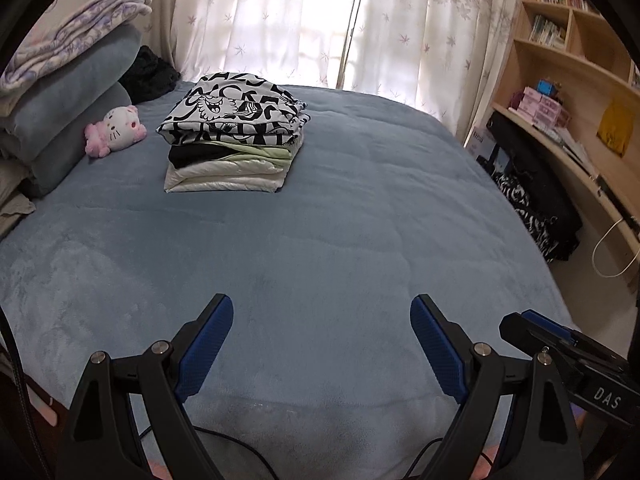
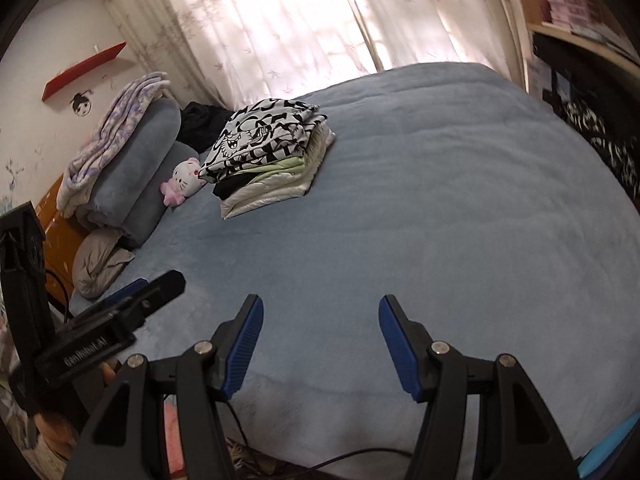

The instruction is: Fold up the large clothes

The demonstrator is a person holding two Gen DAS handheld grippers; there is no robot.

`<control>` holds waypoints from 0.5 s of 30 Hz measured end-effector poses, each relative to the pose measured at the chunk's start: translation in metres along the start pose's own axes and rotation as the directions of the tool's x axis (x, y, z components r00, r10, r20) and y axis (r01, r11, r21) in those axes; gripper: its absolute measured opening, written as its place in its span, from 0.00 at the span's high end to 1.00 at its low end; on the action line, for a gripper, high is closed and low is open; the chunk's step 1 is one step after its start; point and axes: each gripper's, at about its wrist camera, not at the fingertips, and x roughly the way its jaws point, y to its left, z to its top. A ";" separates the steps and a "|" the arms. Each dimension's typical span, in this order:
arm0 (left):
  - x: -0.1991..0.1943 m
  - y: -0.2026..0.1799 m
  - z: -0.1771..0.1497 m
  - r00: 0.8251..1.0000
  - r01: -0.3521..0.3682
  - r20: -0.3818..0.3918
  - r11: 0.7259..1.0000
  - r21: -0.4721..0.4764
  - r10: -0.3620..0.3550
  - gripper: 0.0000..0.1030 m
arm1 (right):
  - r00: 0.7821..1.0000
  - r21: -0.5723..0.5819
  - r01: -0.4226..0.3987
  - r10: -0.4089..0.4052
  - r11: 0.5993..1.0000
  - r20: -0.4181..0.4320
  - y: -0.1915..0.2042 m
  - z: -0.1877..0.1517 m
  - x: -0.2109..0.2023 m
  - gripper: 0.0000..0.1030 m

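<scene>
A stack of folded clothes (image 1: 232, 136) sits on the blue bed (image 1: 320, 240) toward its far left; a black-and-white printed garment lies on top, with black, pale green and white pieces under it. It also shows in the right wrist view (image 2: 268, 156). My left gripper (image 1: 322, 312) is open and empty, held over the near edge of the bed. My right gripper (image 2: 321, 312) is open and empty, also over the near edge. The right gripper shows at the lower right of the left view (image 1: 536, 328); the left gripper shows at the left of the right view (image 2: 148, 288).
A Hello Kitty plush (image 1: 116, 130) lies left of the stack, by rolled blue bedding (image 1: 72, 108) and a patterned blanket (image 1: 76, 36). Dark clothes (image 1: 150, 74) lie behind. A bookshelf and desk (image 1: 572, 92) stand right of the bed. Curtains (image 1: 320, 20) hang behind.
</scene>
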 end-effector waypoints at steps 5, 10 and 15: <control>0.002 -0.017 -0.007 1.000 -0.028 0.000 0.999 0.031 0.028 0.13 | 0.999 -0.010 0.046 -0.046 0.999 0.013 -0.001 -0.008 -0.002 0.42; 0.008 -0.030 -0.018 0.999 -0.047 -0.023 0.997 0.067 0.048 0.13 | 0.996 -0.032 0.087 -0.086 0.996 0.017 -0.002 -0.016 0.000 0.41; 0.018 -0.031 -0.027 0.996 -0.062 -0.057 0.997 0.055 0.065 0.14 | 0.994 -0.044 0.113 -0.113 0.993 0.015 -0.006 -0.021 0.006 0.41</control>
